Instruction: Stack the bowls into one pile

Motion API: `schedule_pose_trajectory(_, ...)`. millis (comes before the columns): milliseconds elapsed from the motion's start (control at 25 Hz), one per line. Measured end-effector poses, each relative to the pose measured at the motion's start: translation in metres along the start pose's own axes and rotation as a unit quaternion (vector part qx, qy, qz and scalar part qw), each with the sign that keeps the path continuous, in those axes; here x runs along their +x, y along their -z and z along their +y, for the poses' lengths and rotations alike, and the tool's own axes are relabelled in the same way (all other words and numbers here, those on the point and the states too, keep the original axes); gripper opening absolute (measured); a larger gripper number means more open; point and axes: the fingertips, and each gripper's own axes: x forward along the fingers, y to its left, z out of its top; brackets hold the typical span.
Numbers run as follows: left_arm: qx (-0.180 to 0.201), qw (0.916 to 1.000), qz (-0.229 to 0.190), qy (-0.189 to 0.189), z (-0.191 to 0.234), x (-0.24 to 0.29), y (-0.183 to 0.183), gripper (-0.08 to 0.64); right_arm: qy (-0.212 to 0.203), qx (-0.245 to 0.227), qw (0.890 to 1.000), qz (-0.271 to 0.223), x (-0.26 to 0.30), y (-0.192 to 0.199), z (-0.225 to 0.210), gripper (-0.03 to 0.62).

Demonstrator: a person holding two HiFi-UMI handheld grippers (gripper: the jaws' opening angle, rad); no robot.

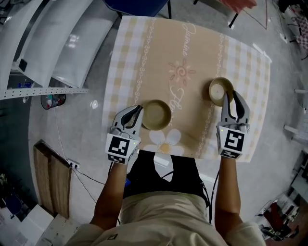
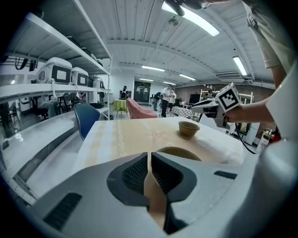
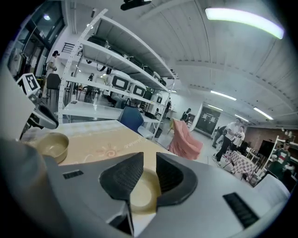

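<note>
- The left gripper (image 1: 137,112) is at the table's (image 1: 192,53) near edge. Its jaws are clamped on the near-left rim of the left bowl (image 1: 157,115). In the left gripper view a thin tan strip of the wall runs between the pads, and the rest of the bowl shows just behind the right jaw.
- The left bowl stands upright close to the near edge, just behind a white flower (image 1: 166,139) printed on the cloth (image 1: 125,72).
- The right gripper (image 1: 233,98) is well apart from the left one. Its jaws stand apart over the near-right rim of the right bowl (image 1: 219,89). In the right gripper view the bowl's pale inside fills the gap between the pads. I cannot tell whether a pad touches the rim.
- The right bowl stands upright, farther back and to the right of the left bowl. The two are well apart and not stacked.
- The cloth is beige with checked bands down both sides and covers the whole top.
- A blue chair (image 1: 139,6) stands beyond the far edge.
- A pink-draped seat (image 3: 186,139) stands farther off.
- White shelves (image 1: 43,38) run along the left side.
</note>
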Motion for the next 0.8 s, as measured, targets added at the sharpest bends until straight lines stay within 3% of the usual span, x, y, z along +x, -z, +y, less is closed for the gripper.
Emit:
schedule_pose_trajectory(240,-0.040,0.9988,0.023,0.016,0.004,0.009,0.025,0.025,-0.011,-0.011,1.000,-0.019,0.002,-0.013,0.011,0.081)
schedule_pose_trajectory(480,-0.060,0.9971,0.033,0.034,-0.003,0.020,0.027,0.034,-0.031,0.014,0.998,-0.045,0.001,-0.032,0.021,0.072)
schedule_pose_trajectory(800,-0.067,0.9956,0.065,0.011,0.005,0.031,0.033,0.034,-0.030,0.035,0.996,-0.079,-0.009,-0.037,0.008,0.066)
